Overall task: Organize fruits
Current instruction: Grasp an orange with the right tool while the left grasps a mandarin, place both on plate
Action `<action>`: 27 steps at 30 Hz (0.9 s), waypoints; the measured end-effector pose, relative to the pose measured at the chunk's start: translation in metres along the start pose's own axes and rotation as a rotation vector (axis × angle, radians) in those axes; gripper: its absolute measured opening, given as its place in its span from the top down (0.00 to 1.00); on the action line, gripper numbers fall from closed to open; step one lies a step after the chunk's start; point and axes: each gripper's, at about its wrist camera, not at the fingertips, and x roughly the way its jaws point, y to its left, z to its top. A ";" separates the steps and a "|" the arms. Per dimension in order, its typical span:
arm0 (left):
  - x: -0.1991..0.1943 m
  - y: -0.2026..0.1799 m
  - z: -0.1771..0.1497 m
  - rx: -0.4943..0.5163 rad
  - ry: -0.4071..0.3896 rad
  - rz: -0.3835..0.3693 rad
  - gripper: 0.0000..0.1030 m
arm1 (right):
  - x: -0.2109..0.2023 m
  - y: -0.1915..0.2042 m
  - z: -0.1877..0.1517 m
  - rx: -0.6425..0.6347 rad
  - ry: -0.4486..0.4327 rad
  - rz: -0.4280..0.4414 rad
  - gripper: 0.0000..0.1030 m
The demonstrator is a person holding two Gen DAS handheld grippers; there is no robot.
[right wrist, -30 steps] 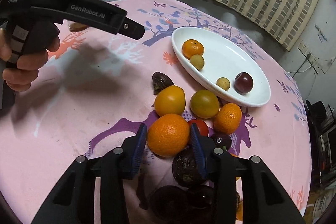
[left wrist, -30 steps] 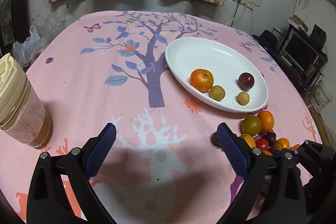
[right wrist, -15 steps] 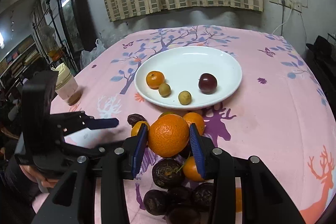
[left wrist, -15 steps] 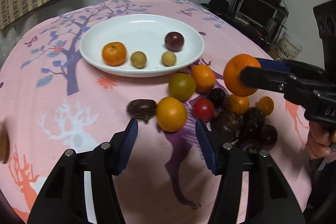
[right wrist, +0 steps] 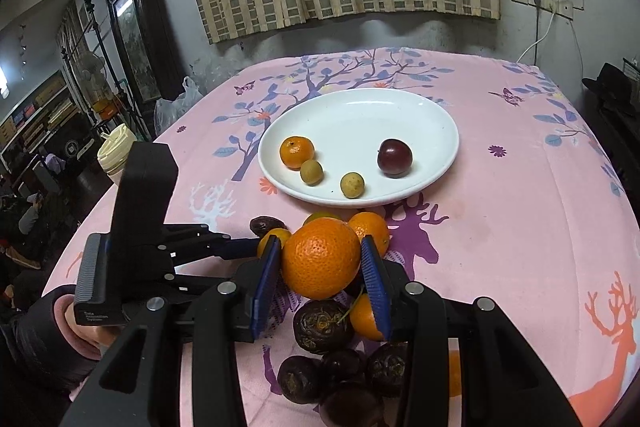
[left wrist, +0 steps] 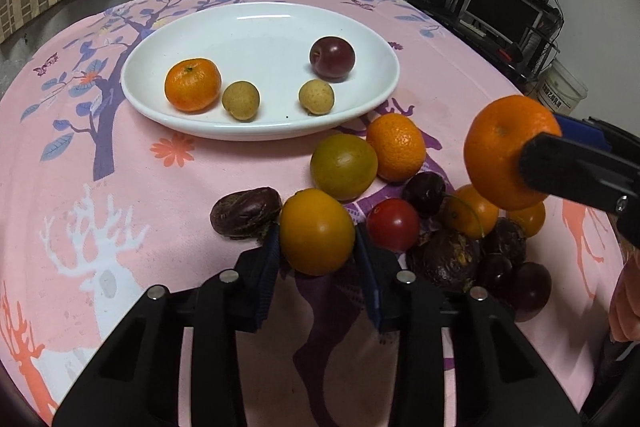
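My right gripper [right wrist: 322, 263] is shut on a large orange [right wrist: 321, 257] and holds it above the fruit pile; the orange also shows at the right of the left wrist view [left wrist: 502, 151]. My left gripper [left wrist: 316, 247] has its pads around a yellow-orange fruit [left wrist: 316, 231] at the near edge of the pile on the cloth. A white oval plate [left wrist: 260, 27] behind the pile holds a small orange [left wrist: 193, 84], two small tan fruits and a dark plum [left wrist: 332, 58].
The loose pile holds a green-yellow fruit [left wrist: 343, 167], an orange [left wrist: 396, 146], a red tomato [left wrist: 393, 225] and several dark wrinkled fruits [right wrist: 323, 326]. A cream-lidded jar [right wrist: 116, 150] stands at the table's left edge. The table is draped in pink cloth [right wrist: 520, 187].
My left gripper swung from the bare left of the table to the pile and closed around the yellow-orange fruit. My right gripper lifted the large orange off the pile.
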 end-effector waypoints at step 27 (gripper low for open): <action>-0.013 0.072 0.106 -0.157 -0.214 0.170 0.17 | 0.095 -0.029 0.080 0.074 0.048 -0.111 0.53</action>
